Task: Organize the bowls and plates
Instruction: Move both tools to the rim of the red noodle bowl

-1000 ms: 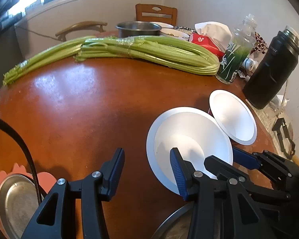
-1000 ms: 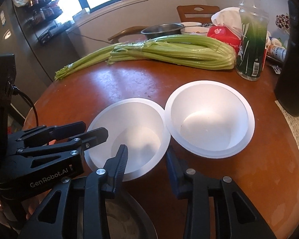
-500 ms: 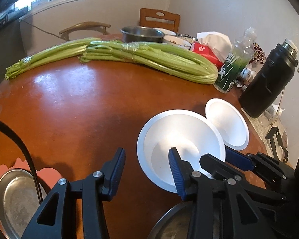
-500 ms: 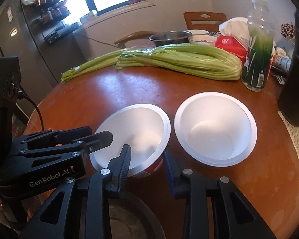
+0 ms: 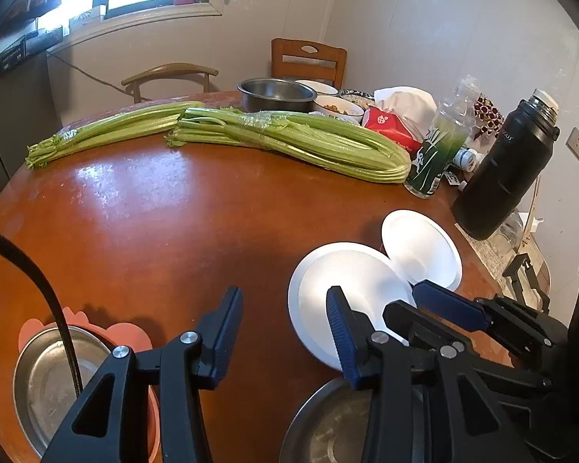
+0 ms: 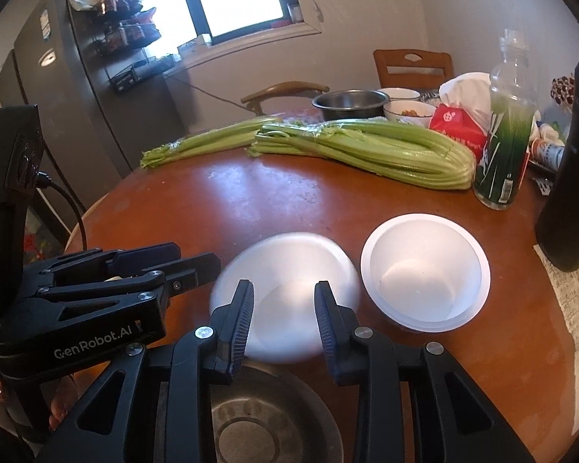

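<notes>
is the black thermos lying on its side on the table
No, the black thermos stands upright near the table's edge, cap on top, beside the green-labelled bottle.

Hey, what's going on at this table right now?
A person works two handheld grippers at the nearer white bowl: the left gripper straddles its rim, the right gripper is at its opposite side. The bowl looks tilted off the table; which one grips it is unclear. A second white bowl sits alongside.
</notes>
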`<state>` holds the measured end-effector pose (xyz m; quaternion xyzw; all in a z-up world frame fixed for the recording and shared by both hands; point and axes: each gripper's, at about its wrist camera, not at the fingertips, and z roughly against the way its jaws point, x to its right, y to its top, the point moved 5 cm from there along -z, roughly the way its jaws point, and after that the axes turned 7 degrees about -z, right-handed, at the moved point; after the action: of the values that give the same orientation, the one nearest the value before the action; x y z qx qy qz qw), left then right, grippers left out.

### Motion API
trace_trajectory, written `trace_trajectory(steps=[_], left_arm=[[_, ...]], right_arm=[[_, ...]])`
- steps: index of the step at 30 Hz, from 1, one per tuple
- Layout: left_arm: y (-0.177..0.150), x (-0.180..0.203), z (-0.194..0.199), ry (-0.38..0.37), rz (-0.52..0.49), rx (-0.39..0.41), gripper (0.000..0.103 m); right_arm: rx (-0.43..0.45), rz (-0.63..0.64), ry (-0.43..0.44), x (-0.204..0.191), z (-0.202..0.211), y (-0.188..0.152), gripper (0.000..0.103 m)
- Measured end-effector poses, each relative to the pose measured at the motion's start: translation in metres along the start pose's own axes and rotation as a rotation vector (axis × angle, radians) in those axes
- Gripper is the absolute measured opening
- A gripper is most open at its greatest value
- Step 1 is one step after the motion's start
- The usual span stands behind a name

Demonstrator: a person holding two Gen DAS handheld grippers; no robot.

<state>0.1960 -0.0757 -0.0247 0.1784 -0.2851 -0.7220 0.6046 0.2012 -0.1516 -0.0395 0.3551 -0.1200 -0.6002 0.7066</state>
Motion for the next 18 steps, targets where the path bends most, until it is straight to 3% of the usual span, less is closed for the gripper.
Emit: trace_trajectory(steps=[6,11,18], left_arm=[[-0.008,0.002,-0.01,-0.04,0.018,-0.026,0.045],[-0.005,0.006,-0.017,-0.023,-0.006,-0.031,0.045],[-0.008,0.006,-0.037,-0.03,0.005,-0.076,0.046]], right_arm=[[-0.021,-0.022,-0.011,0.008,-0.005,-0.008,0.035],[-0.012,-0.067,-0.025,0.019,0.001,-0.012,0.035],[-0.064,-0.165,-0.044,0.043,-0.011,-0.017,0.035]])
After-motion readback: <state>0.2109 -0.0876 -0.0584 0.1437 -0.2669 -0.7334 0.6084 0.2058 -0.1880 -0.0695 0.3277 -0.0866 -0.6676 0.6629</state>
